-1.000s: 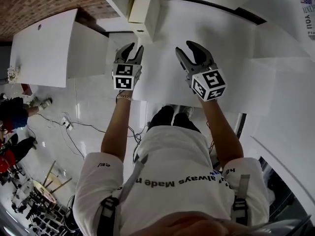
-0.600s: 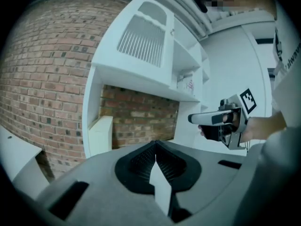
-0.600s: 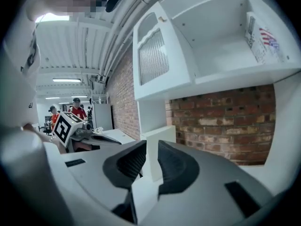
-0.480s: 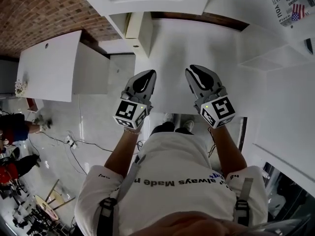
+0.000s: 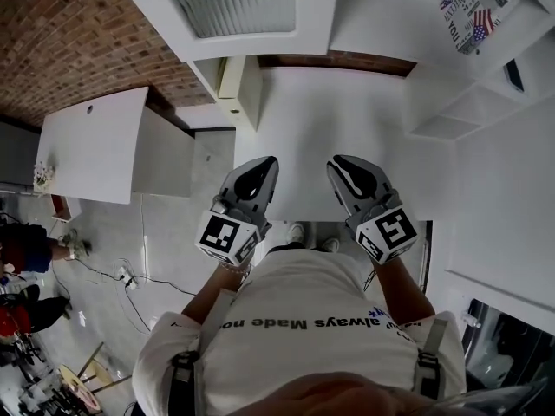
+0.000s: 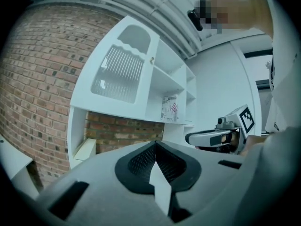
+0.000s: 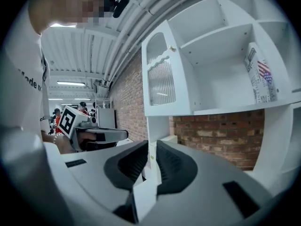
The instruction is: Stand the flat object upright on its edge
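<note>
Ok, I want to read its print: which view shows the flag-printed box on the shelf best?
The right gripper view: the flag-printed box stands large and unblocked. The head view shows the box small at the top edge; the left gripper view shows it tiny and distant.

Rough red brick wall [image 5: 69, 24] behind smooth matt white shelving [image 7: 211, 74] and tabletop [image 5: 347, 128].

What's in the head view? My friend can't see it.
A person in a white T-shirt holds two grey claws over a white table: the left claw is shut and empty; the right claw has just been closing, nothing in it. A red brick wall and a white cupboard lie beyond.
</note>
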A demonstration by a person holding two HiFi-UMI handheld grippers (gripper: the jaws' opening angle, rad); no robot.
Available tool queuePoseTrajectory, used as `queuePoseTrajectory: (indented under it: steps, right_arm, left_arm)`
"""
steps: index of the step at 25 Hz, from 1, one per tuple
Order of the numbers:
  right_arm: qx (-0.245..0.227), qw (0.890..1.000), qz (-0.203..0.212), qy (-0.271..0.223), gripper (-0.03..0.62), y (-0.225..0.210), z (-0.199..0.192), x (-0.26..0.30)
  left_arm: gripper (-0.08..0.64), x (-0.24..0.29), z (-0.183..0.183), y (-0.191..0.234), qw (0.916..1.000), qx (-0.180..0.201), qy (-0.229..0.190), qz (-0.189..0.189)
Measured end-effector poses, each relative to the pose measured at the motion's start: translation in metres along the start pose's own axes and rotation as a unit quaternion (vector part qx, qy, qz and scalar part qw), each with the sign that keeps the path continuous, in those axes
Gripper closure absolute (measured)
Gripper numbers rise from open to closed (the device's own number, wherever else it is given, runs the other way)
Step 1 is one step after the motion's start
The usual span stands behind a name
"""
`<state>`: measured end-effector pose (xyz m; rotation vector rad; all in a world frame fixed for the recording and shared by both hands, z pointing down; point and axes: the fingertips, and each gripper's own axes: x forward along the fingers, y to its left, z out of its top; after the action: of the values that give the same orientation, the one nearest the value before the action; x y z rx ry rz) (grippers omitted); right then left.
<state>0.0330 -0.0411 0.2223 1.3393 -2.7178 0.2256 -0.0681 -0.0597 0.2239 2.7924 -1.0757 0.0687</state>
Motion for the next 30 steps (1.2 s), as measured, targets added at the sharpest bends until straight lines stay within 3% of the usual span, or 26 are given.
queuePoseTrajectory:
  steps: [13, 30]
  right_arm:
    - [-0.027, 0.999, -0.022, 0.002, 0.540, 0.006, 0.025, -0.046]
    - [-0.023, 0.998, -0.052, -0.005, 0.545, -0.004, 0.031, -0.062]
  left_arm:
    - [0.549, -0.005, 0.020, -0.045, 0.9996, -0.006, -0.017, -0.020]
    - [0.548, 0.005, 0.023, -0.060, 0.9992, -0.010, -0.028, -0.027]
